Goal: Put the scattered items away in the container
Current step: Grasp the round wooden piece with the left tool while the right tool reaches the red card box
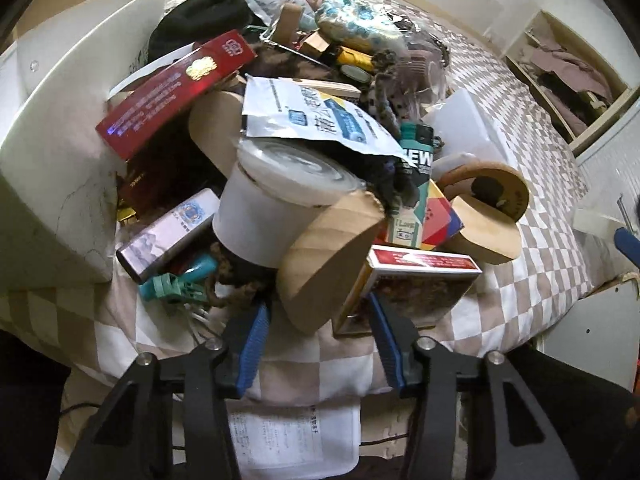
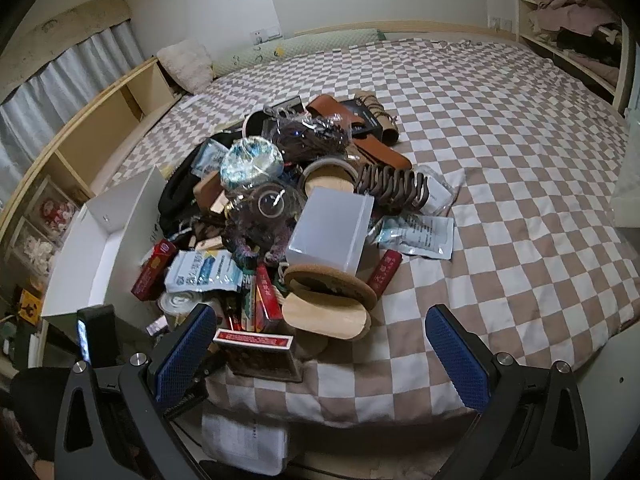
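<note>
Left gripper (image 1: pixel 320 320) is low at the near edge of a heap of small items on a checked bedspread (image 2: pixel 500 160). A rounded wooden block (image 1: pixel 332 256) sits between its blue pads (image 1: pixel 256 344). The jaws stand partly apart; whether the pads press on the block cannot be told, since the contact is hidden under the block.

Just right of the block, a red-topped box (image 1: pixel 416 280) lies against the right pad. Behind the block: a white cup with a clear lid (image 1: pixel 272 200) and a torn white pouch (image 1: pixel 316 120).

Right gripper (image 2: pixel 324 356) hangs over the bed edge, jaws wide, nothing between them.

The container, a white open box (image 2: pixel 108 240), stands at the left of the heap, touching it; the part of its inside that shows is bare.
</note>
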Motion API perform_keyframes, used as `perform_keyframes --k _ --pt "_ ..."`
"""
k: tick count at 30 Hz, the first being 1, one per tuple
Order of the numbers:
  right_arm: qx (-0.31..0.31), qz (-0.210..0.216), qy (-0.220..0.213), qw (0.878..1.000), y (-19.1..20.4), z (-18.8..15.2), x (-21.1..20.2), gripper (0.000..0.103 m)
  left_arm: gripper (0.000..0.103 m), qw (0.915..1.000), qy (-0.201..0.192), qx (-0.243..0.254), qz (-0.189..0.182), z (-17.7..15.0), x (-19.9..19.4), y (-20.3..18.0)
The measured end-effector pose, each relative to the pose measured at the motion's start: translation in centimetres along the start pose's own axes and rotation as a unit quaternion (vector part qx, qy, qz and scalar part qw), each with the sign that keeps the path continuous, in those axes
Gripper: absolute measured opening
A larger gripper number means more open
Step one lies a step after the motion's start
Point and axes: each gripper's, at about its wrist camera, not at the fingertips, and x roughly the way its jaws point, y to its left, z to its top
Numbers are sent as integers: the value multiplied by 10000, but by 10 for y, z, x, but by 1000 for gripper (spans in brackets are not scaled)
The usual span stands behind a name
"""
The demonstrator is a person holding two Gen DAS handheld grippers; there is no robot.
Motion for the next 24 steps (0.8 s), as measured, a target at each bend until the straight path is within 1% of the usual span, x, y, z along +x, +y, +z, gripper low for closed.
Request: perform_keyframes --k 2,6,9,17,20,24 --pt "-65 -67 84 9999 1 -3 7 103 40 10000 -6 24 -33 -2 -1 0" --pt "-154 -120 312 9993 4 -11 20 103 33 9999 -60 -96 -102 -4 -6 13" --pt "-174 -145 420 9989 5 -15 26 103 33 9998 -94 -135 -129 -1 -8 15" --pt "-312 -136 626 9975 11 -24 40 103 33 9994 -331 -6 -107 1 -17 12" --pt "-588 -213 587 9963 21 -34 48 103 33 9990 -435 69 -126 2 -24 10" --pt "-1433 -473 437 9876 43 -57 55 103 33 9986 -497 111 -127 0 -30 14"
